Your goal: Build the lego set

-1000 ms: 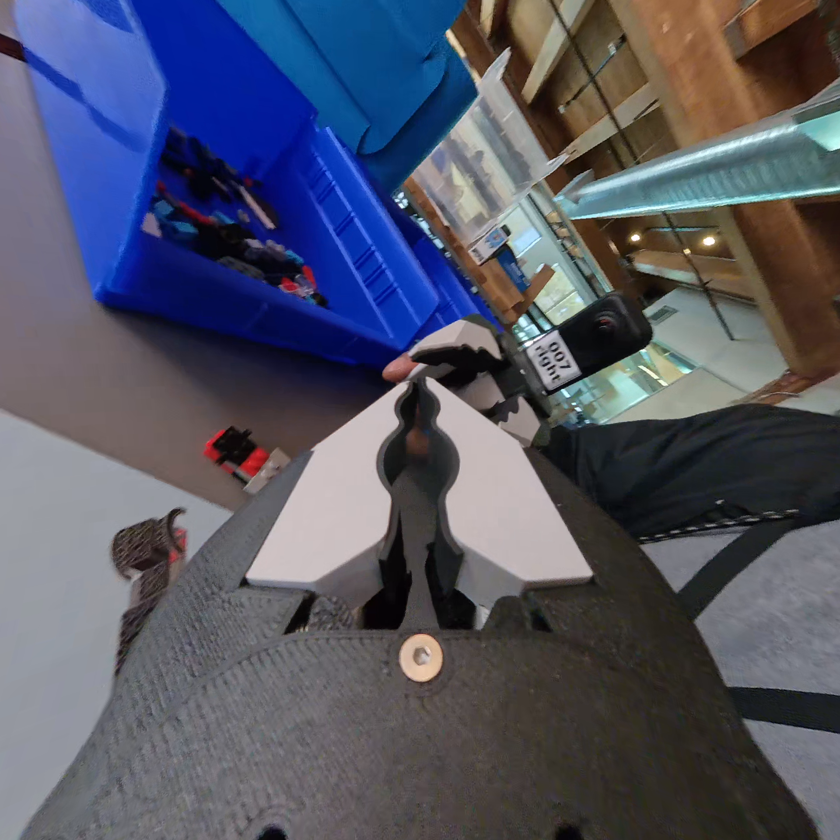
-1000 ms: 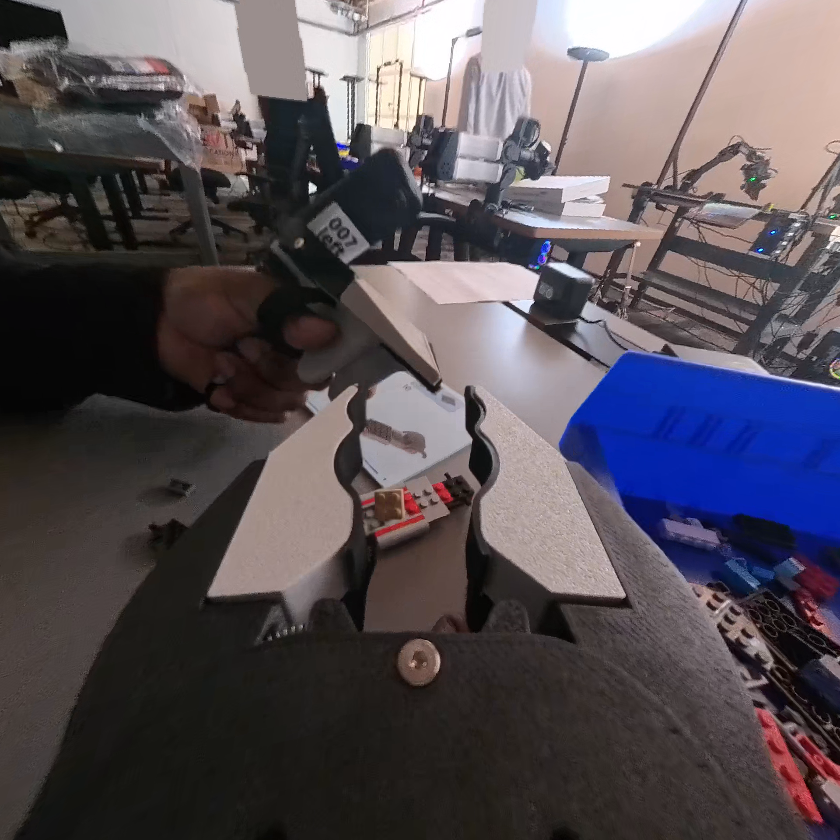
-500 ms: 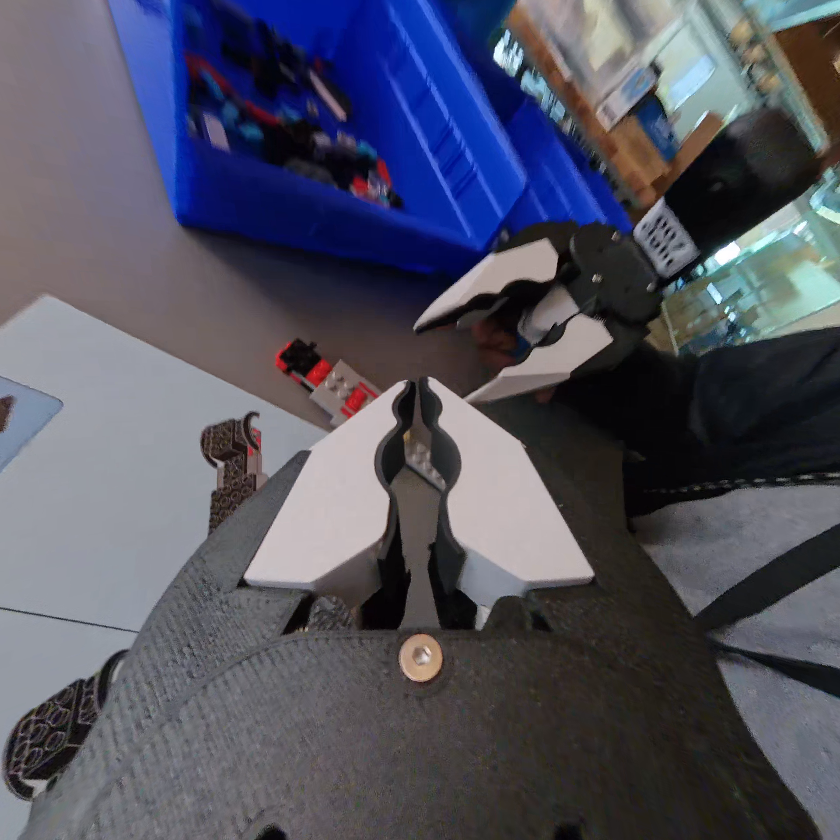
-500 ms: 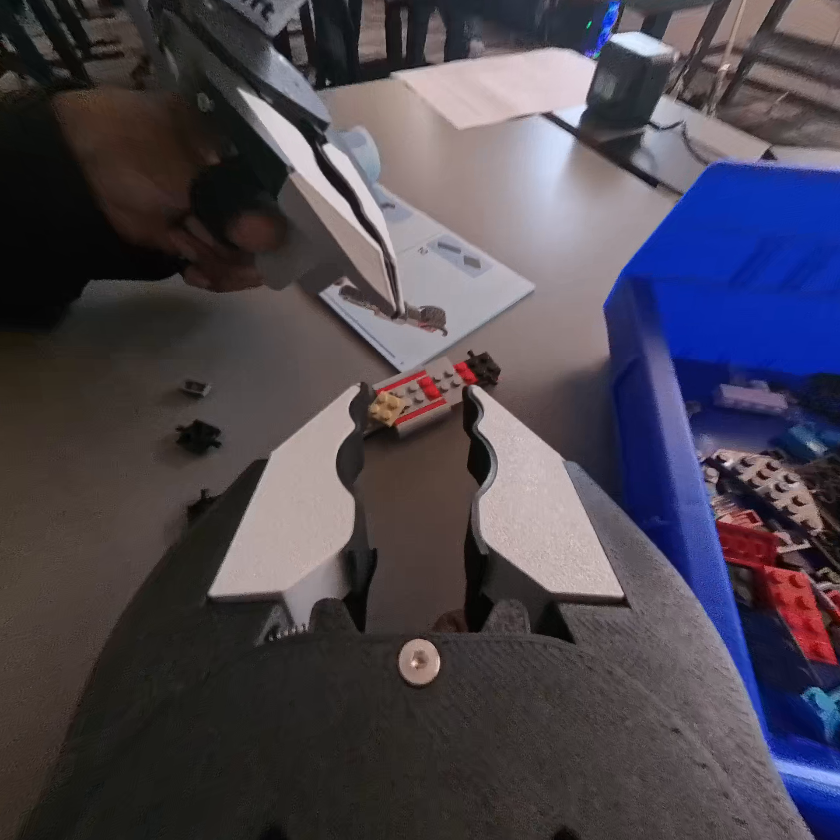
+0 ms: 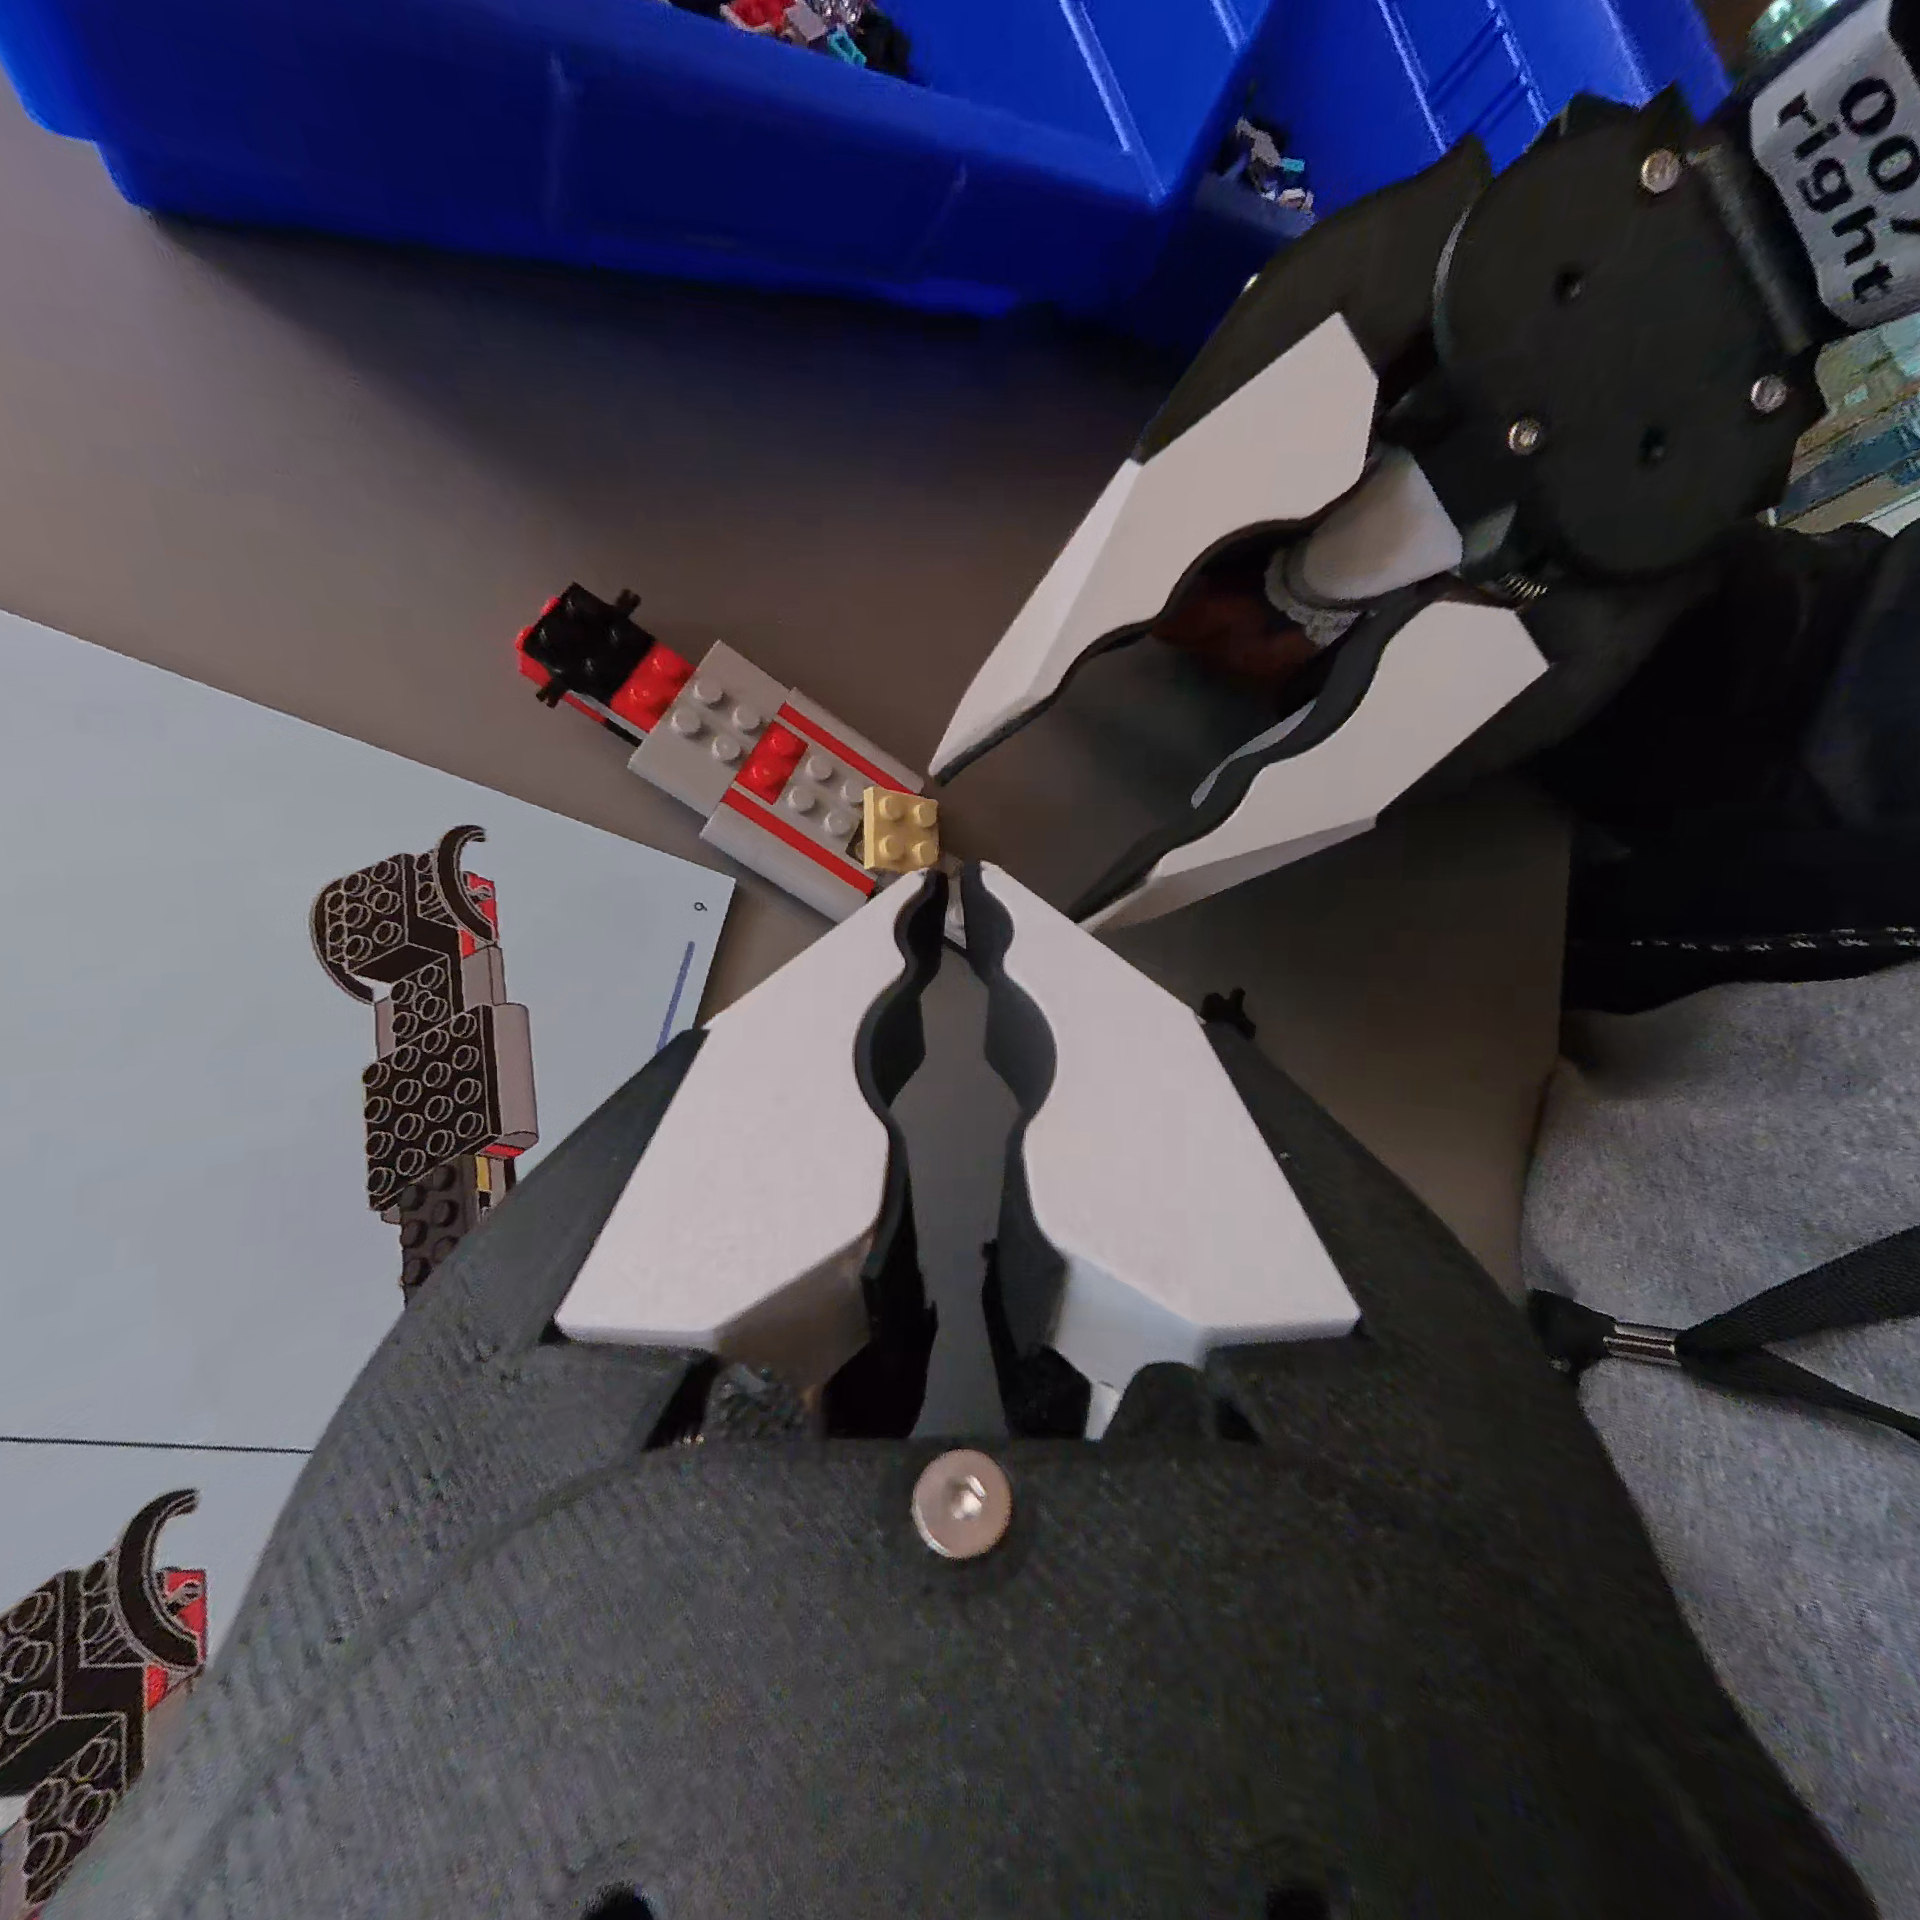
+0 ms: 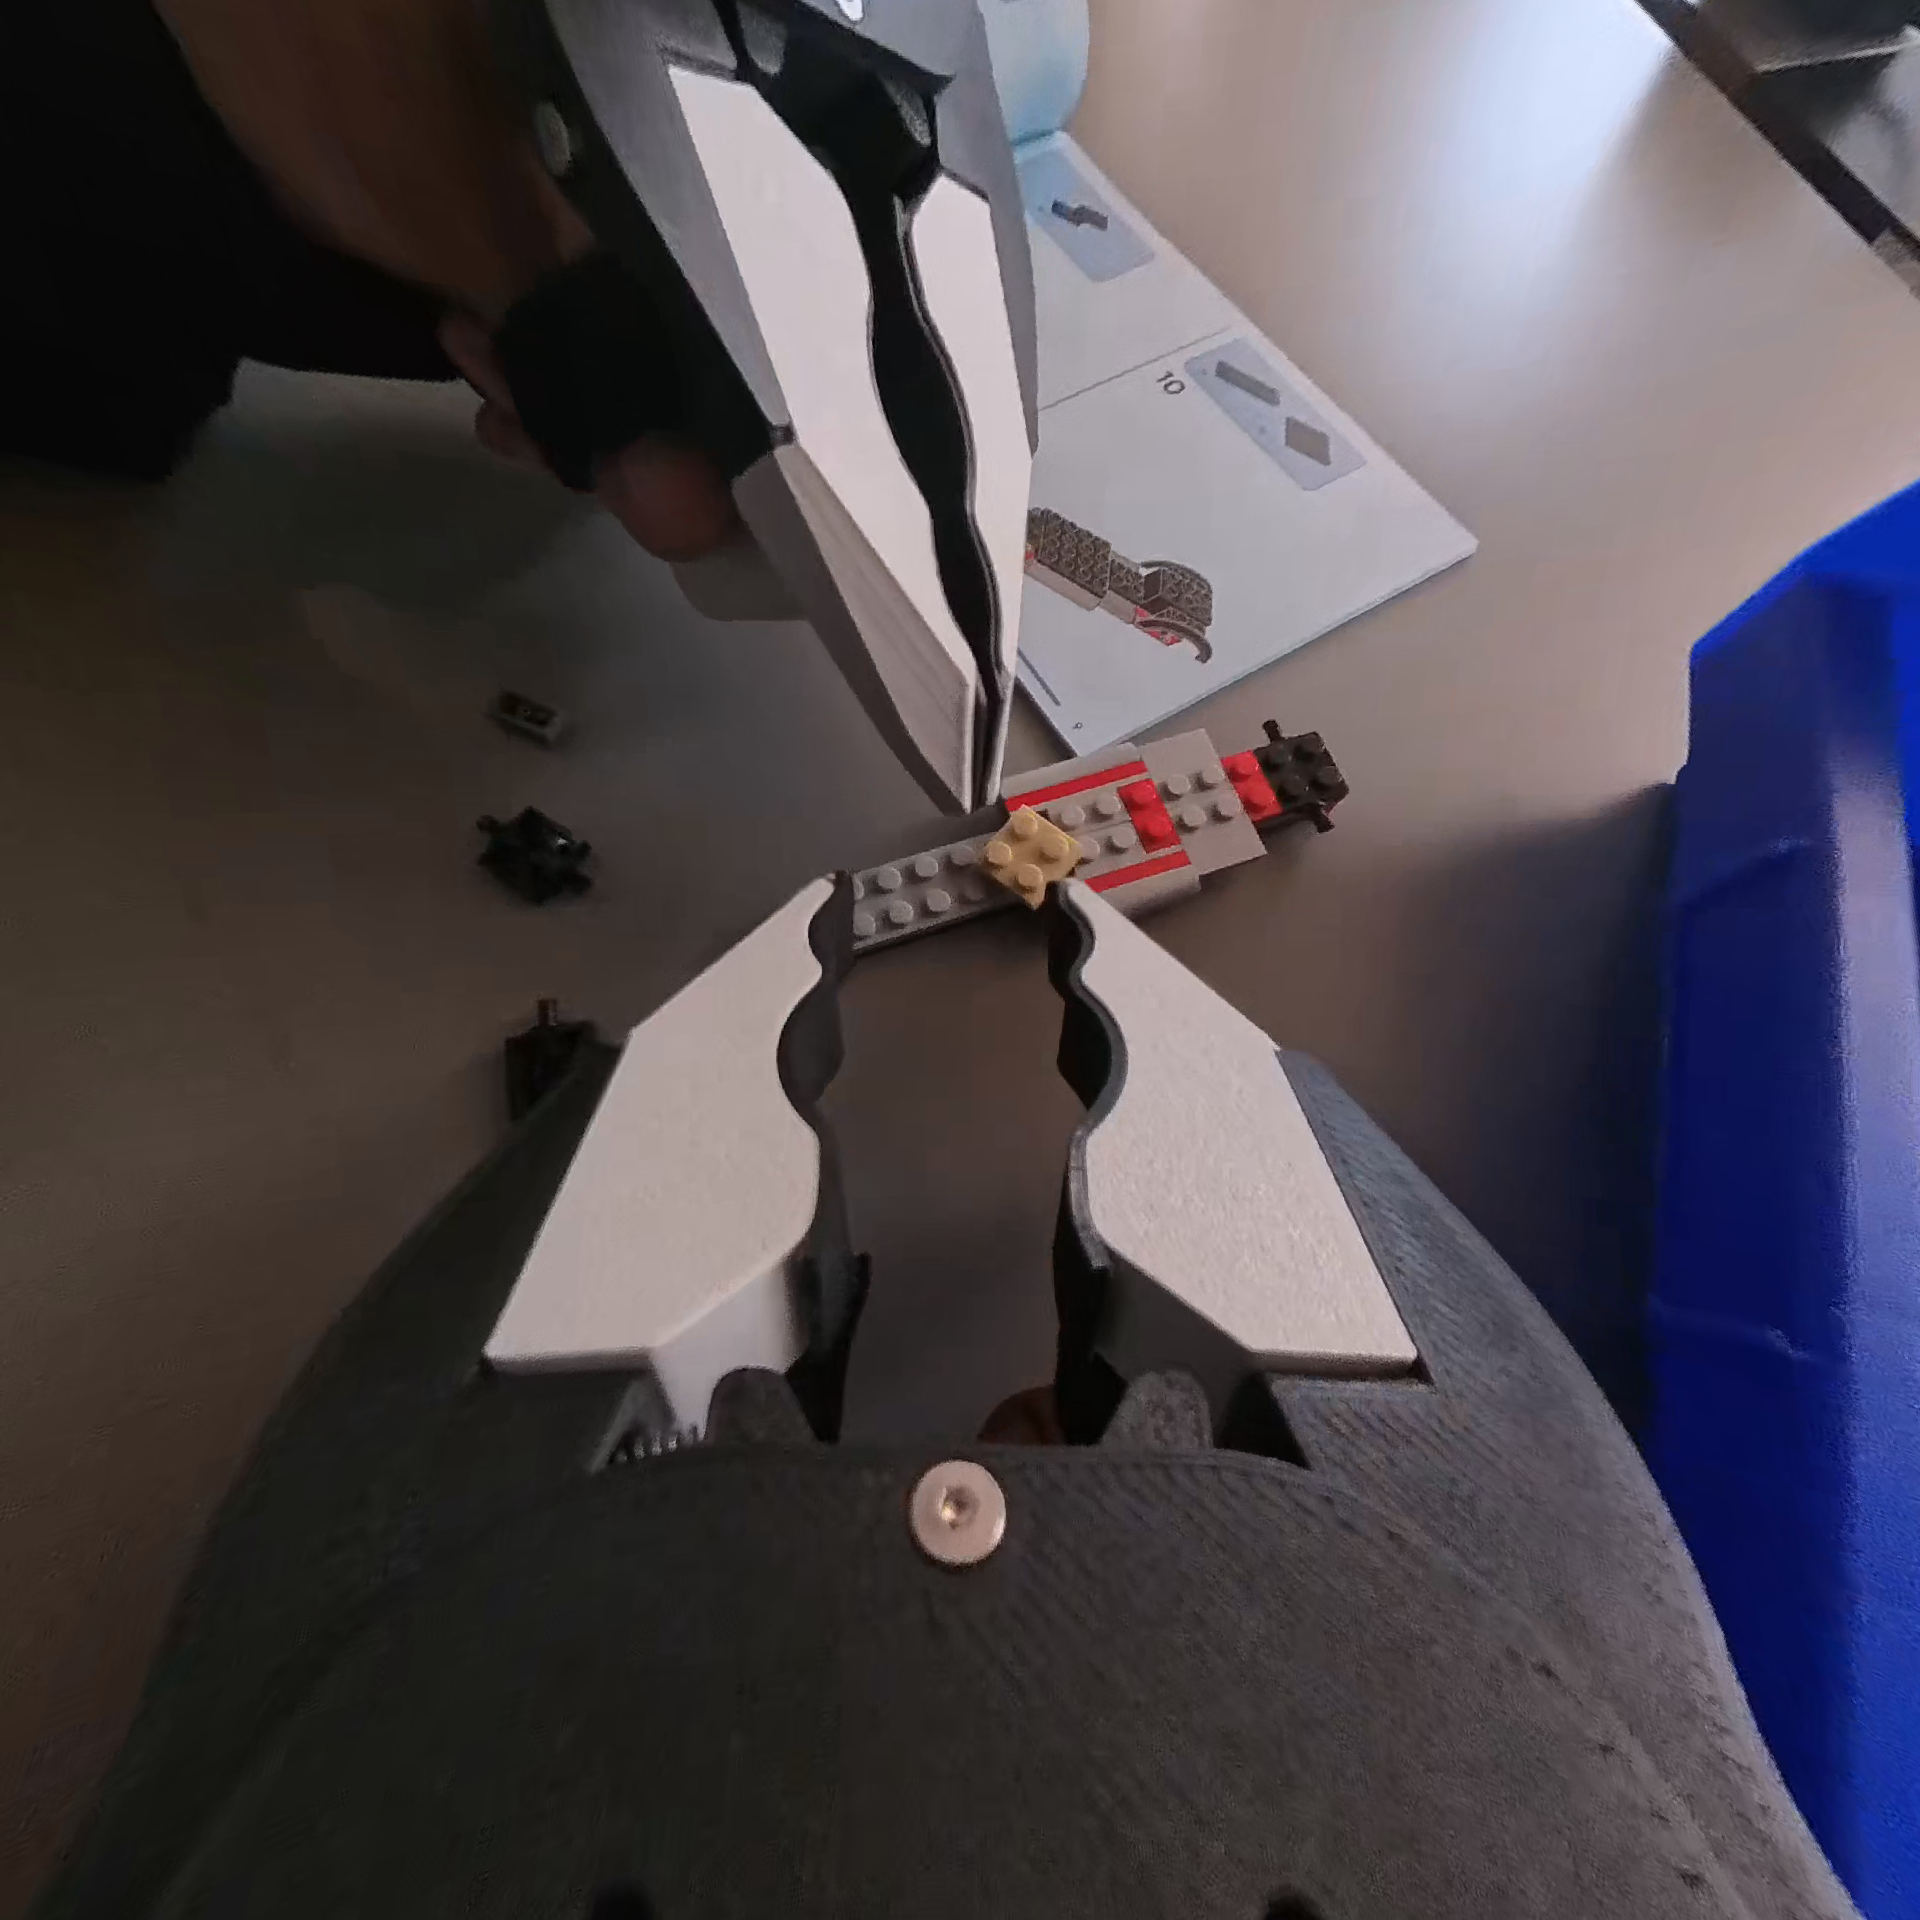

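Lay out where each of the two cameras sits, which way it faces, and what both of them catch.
Left wrist view: sits on the left gripper, faces down along its nearly shut fingers at the lego assembly on the table; the instruction booklet lies left, the blue bin behind, a dark sleeve at right.
Right wrist view: sits on the open right gripper, faces the assembly from the opposite side; a hand holds the left gripper.
Shared: the assembly with its tan plate, the booklet, the bin, and each other's gripper.
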Available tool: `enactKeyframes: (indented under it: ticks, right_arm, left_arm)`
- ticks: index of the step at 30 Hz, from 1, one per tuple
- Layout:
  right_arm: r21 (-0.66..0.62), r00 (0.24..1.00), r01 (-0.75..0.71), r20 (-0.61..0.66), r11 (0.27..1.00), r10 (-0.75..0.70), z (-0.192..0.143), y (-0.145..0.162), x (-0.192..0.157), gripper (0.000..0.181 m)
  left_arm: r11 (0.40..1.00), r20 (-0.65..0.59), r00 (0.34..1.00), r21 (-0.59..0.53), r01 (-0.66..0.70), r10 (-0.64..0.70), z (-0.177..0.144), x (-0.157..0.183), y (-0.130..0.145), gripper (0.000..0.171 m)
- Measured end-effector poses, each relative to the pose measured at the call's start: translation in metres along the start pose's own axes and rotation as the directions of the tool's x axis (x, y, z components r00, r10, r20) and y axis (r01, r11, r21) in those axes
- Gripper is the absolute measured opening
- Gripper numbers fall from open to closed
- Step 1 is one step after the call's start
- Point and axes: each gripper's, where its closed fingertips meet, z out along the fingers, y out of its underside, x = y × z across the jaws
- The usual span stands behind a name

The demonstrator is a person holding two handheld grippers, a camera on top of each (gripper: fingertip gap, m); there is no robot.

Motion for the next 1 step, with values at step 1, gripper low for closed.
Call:
enactKeyframes:
  ticks: [1]
  right_arm:
    - [-0.007,1.0,0.005,-0.002,1.0,-0.005,0.0007,0.001,-0.0003,0.04]
  left_arm:
    - [1.0,0.0,1.0,0.001,0.001,-0.001,0.0004,0.0001,-0.0001,0.002]
